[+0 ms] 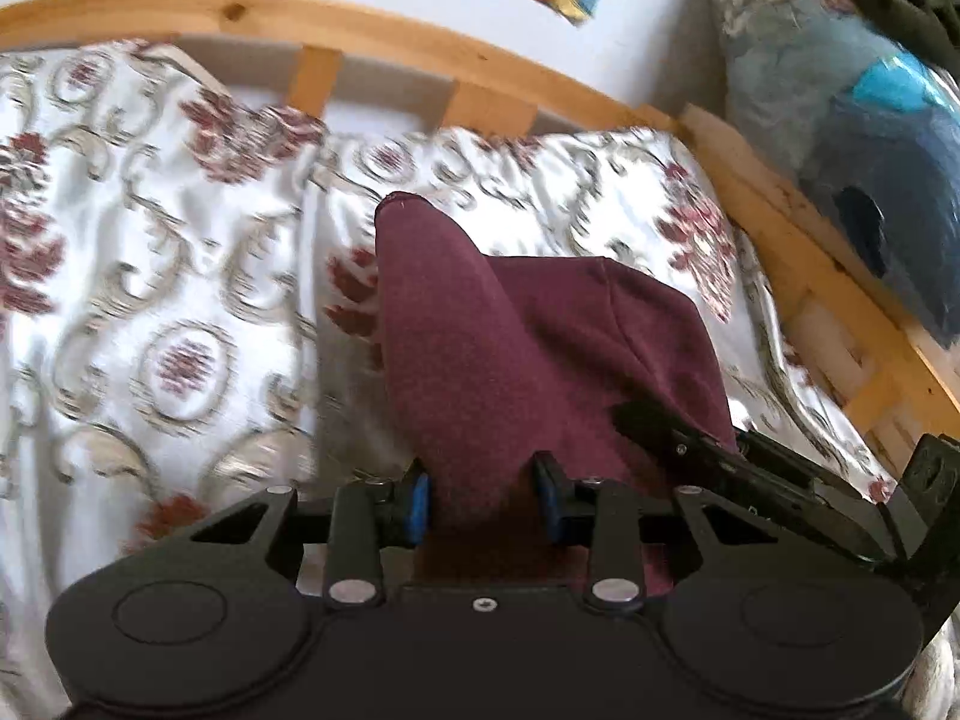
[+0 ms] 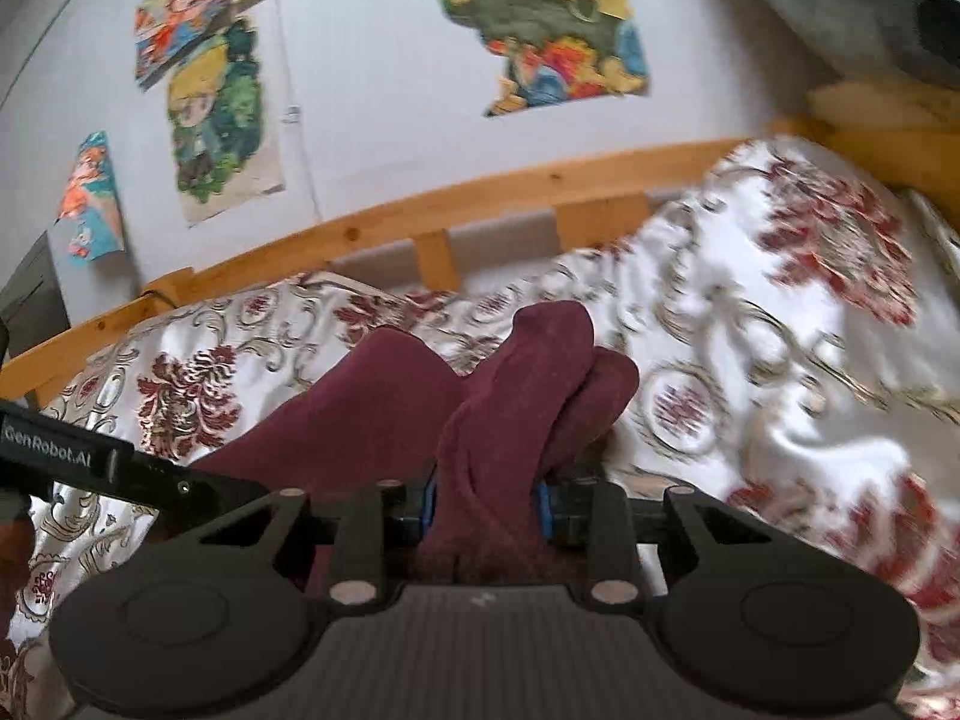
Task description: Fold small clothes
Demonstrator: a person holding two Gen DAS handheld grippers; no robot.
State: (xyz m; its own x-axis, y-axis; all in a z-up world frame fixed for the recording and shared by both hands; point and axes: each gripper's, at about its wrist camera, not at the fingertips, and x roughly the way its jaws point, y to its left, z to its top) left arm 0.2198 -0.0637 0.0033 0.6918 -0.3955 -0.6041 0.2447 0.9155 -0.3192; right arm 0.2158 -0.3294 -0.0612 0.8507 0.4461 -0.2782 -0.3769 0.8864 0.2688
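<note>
Here both tongs, left (image 1: 483, 495) and right (image 2: 486, 504), pinch the maroon garment (image 1: 480, 348) above the bedspread (image 1: 180, 276), its length running forward from both, toward the headboard (image 1: 360, 30).

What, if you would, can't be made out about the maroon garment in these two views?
- Left wrist view: the maroon garment's near end, hidden behind the left gripper.
- Right wrist view: its type and full outline, bunched in the right gripper.
- Both views: the bedspread pattern, motion-blurred.
</note>
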